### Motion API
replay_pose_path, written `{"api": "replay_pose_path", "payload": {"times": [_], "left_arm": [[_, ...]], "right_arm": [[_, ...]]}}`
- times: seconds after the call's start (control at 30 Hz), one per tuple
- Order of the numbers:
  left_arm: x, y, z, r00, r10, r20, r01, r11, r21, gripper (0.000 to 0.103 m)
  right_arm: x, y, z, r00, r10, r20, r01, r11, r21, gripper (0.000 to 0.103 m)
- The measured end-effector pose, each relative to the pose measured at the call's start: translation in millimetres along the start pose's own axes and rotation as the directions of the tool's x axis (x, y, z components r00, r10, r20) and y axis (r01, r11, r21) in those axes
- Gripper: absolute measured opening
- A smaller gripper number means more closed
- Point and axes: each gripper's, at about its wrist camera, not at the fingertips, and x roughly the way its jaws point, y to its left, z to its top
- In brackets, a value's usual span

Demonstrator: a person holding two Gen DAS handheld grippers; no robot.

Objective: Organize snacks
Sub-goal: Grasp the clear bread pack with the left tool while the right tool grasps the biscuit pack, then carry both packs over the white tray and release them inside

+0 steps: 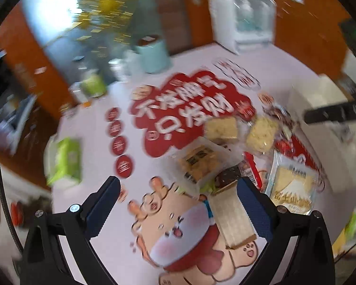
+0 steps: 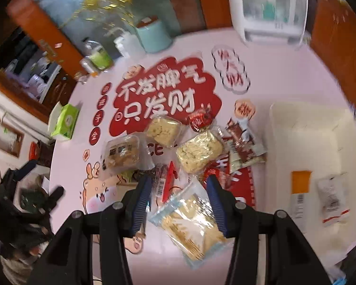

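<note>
A pale pink printed mat [image 2: 66,156] covers the bench, with orange-brown walls behind, a white appliance [image 2: 270,11] at the far edge and a green tissue box [image 2: 65,121] off to the left. The snacks lie in a loose heap at mid-mat: two pale crumbly cakes in clear wrap [image 2: 199,152], a darker biscuit pack [image 2: 122,153], a small red sweet [image 2: 200,118] and a brown sachet [image 2: 243,147]. A cream bin [image 2: 320,128] stands just right of the heap and already holds a grey sachet [image 2: 332,194].

The right gripper [image 2: 179,187] hangs over a blue-edged cracker pack [image 2: 194,228], jaws partly spread and straddling it; blur makes it hard to tell whether the pads press, so I cannot call it held. The left gripper [image 1: 178,194] stands wide and released, a wafer bar [image 1: 232,216] lying against its right pad but not pinched.

To do this step well, I would settle each gripper before closing, take one pack at a time by its flat sealed edge rather than the crumbly middle, and lift clear of neighbours before swinging to the bin.
</note>
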Motion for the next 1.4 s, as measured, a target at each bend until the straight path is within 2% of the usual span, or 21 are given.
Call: {"api": "replay_pose_path", "payload": {"times": [0.13,0.33,0.5,0.67,0.8,0.87,0.93,1.0,1.1,1.23,1.4], "left_arm": [[52.4,-7.1,18.3,0.992,-0.066,-0.112,0.078,0.991,0.112,0.098],[108.6,-20.4,33.1,0.968,-0.109,-0.224,0.16,0.961,0.226,0.098],[142.7,-30.0,37.6,0.955,-0.059,-0.29,0.155,0.935,0.32,0.098],[168.7,-32.1,37.3,0.941,-0.02,-0.337,0.148,0.922,0.359,0.098],[194.0,-29.1,33.3,0.925,0.013,-0.38,0.131,0.928,0.349,0.099],[196.8,-26.4,33.9,0.931,0.012,-0.365,0.117,0.937,0.33,0.1],[198.7,-22.5,36.1,0.932,0.0,-0.363,0.116,0.947,0.299,0.099],[199.2,-19.2,37.3,0.933,-0.014,-0.359,0.119,0.955,0.272,0.096],[195.8,-17.9,38.0,0.937,-0.009,-0.349,0.101,0.964,0.247,0.089],[191.1,-14.6,35.7,0.943,0.013,-0.332,0.059,0.977,0.206,0.084],[169.8,-16.6,29.8,0.955,-0.01,-0.297,0.061,0.985,0.163,0.082]], "right_arm": [[52.7,-22.5,21.3,0.994,0.034,-0.103,-0.013,0.981,0.193,0.049],[113.1,-42.7,32.3,0.981,0.028,-0.194,0.038,0.945,0.326,0.049],[141.0,-48.5,34.5,0.974,0.033,-0.223,0.055,0.925,0.376,0.049],[153.3,-52.1,35.1,0.975,0.048,-0.215,0.045,0.91,0.411,0.074],[153.6,-47.7,40.5,0.978,0.026,-0.205,0.056,0.921,0.387,0.078],[153.9,-45.3,42.5,0.981,0.014,-0.194,0.061,0.926,0.373,0.078],[154.6,-42.1,43.5,0.982,0.002,-0.187,0.065,0.934,0.352,0.078],[154.5,-38.3,43.7,0.986,0.015,-0.167,0.043,0.94,0.34,0.068],[149.6,-35.0,42.1,0.989,-0.002,-0.148,0.05,0.948,0.315,0.062],[142.7,-28.9,39.8,0.99,0.017,-0.137,0.022,0.96,0.279,0.043],[124.1,-22.5,27.9,0.995,0.01,-0.101,0.013,0.973,0.228,0.042]]}}
